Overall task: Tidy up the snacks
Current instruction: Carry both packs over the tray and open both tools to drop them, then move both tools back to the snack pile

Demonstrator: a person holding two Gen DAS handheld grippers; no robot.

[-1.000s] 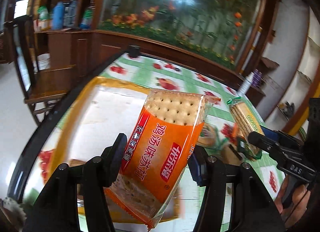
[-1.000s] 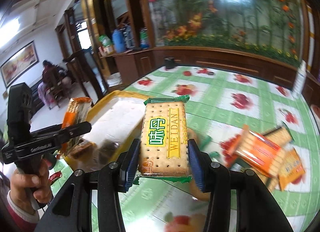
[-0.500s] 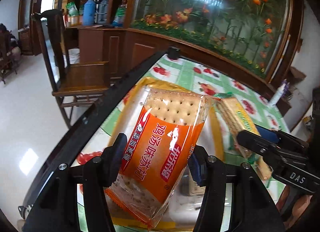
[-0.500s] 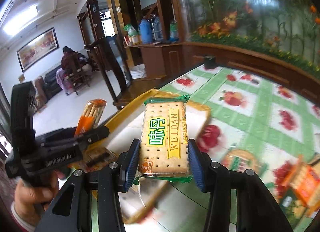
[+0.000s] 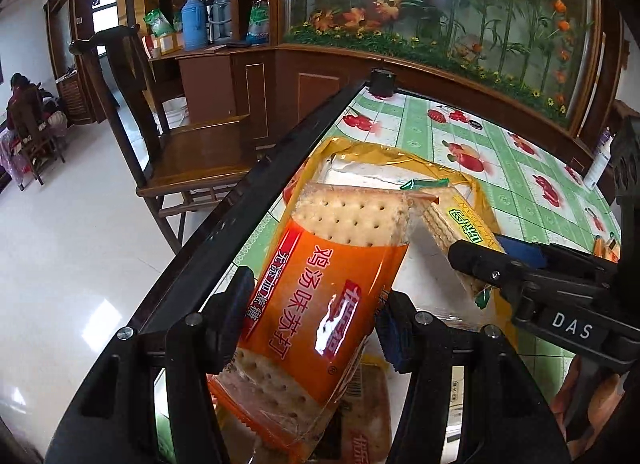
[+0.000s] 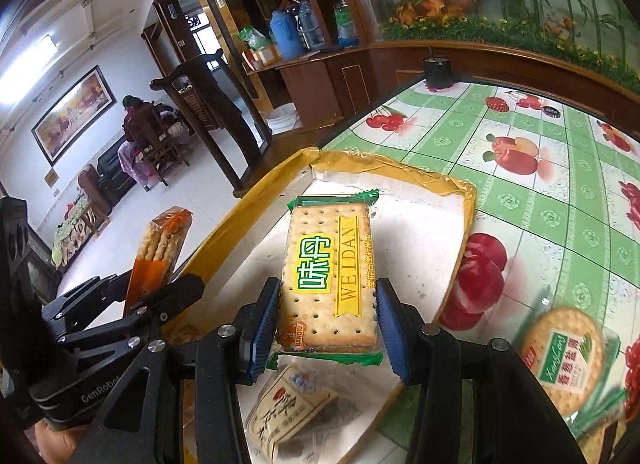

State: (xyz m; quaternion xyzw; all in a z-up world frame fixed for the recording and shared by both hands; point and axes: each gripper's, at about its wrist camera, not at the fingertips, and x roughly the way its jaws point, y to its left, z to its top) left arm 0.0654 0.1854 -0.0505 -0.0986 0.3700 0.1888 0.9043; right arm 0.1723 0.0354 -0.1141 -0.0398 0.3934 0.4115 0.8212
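**Orange and green cracker packs held above the yellow tray**

Orange wrapper first: your left gripper (image 5: 316, 328) is clamped on an orange soda-cracker pack (image 5: 324, 296), its pads pressing both long edges, the clear end showing pale crackers and pointing away from you. In the right wrist view the same pack (image 6: 160, 248) appears edge-on, standing tilted in the left gripper (image 6: 160, 296), off the tray's left edge.

Your right gripper (image 6: 328, 324) is closed on a green-trimmed WEIDAN cracker pack (image 6: 330, 276), blue pads (image 6: 264, 328) against its two sides, label up. The pack is held over the white floor of the yellow-rimmed tray (image 6: 468, 200). From the left wrist view this pack (image 5: 460, 240) sits just right of the orange one, both above the tray (image 5: 372, 152).

Inside the tray, below the WEIDAN pack, lies a pale snack packet (image 6: 288, 416). A second orange pack (image 5: 368, 412) shows under the left gripper; whether it rests in the tray you cannot tell.

A round green-labelled cracker pack (image 6: 564, 360) lies on the fruit-print tablecloth (image 6: 540, 192), right of the tray and apart from it. A small dark pot (image 6: 438, 70) stands at the table's far corner.
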